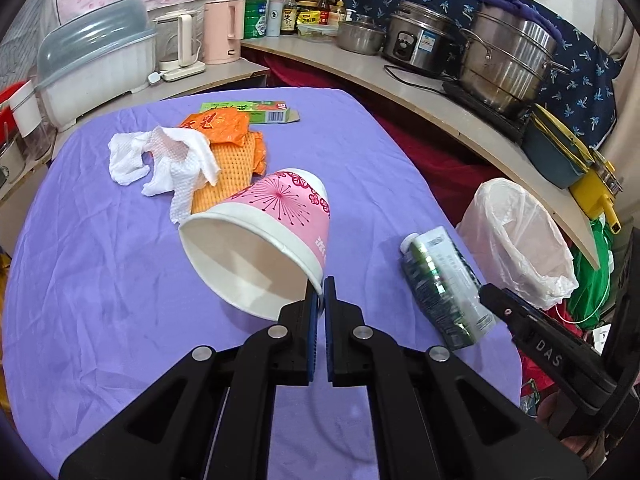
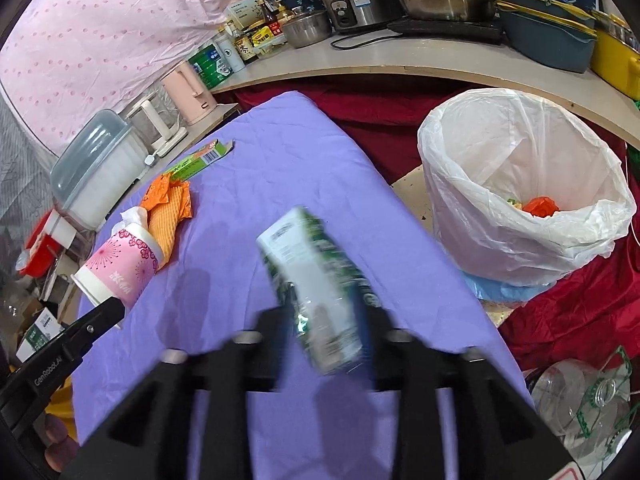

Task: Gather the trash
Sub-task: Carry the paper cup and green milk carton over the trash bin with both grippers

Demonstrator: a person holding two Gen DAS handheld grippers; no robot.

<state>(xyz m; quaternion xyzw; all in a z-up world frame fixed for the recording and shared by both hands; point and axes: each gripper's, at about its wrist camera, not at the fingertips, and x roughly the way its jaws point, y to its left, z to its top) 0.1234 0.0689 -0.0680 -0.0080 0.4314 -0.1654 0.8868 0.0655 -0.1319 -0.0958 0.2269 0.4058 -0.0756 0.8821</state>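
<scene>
My left gripper [image 1: 320,286] is shut on the rim of a pink and white paper cup [image 1: 264,236], held tipped over the purple tablecloth [image 1: 100,280]; the cup also shows in the right wrist view [image 2: 120,266]. My right gripper [image 2: 326,308] is shut on a green and white drink carton [image 2: 316,284], held above the cloth; the carton shows in the left wrist view [image 1: 444,288]. A white-lined trash bin [image 2: 520,184] stands to the right of the table with some trash inside.
On the cloth lie a crumpled white tissue [image 1: 168,160], an orange wrapper with orange foam net [image 1: 236,148] and a flat green box [image 1: 248,112]. A shelf with pots [image 1: 504,60], kettles and bottles curves behind. Red cloth lies below the bin.
</scene>
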